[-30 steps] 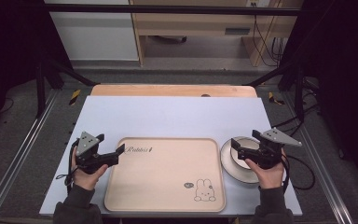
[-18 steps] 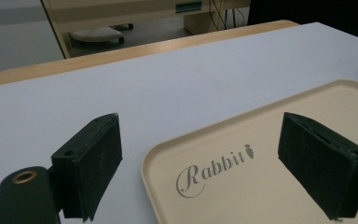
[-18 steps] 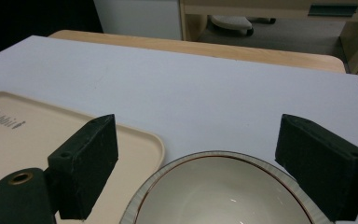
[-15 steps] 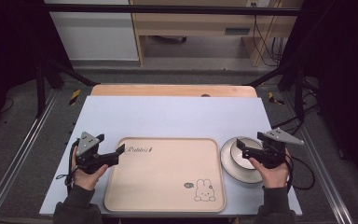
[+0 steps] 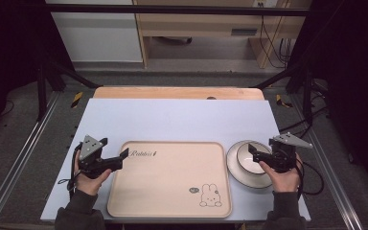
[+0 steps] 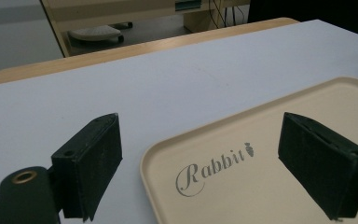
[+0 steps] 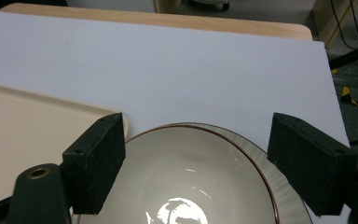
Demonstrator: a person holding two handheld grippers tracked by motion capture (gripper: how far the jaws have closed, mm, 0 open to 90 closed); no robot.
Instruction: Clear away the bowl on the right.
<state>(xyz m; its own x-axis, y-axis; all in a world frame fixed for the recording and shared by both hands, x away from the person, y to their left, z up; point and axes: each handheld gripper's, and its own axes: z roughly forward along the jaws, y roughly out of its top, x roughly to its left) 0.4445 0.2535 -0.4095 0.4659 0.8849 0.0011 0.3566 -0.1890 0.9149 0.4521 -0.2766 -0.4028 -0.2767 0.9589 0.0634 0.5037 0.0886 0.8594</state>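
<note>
While the right tool (image 5: 254, 154) hangs over the white bowl (image 7: 200, 182), jaws wide but just now narrowing, nothing is gripped. Bowl sits on its plate (image 5: 235, 167), directly beneath. Step: reaching. Next, likely: lower, pinch rim. Left tool (image 5: 122, 156) open, empty, over the rabbit tray (image 5: 172, 187).

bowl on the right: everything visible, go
The bowl is cream-white and glossy, ceramic-looking, with a thin brown rim line, empty and upright. It sits inside a ribbed pale plate on the table, just right of the beige tray. The right gripper hovers over it, fingers spread, nothing pressed.
</note>
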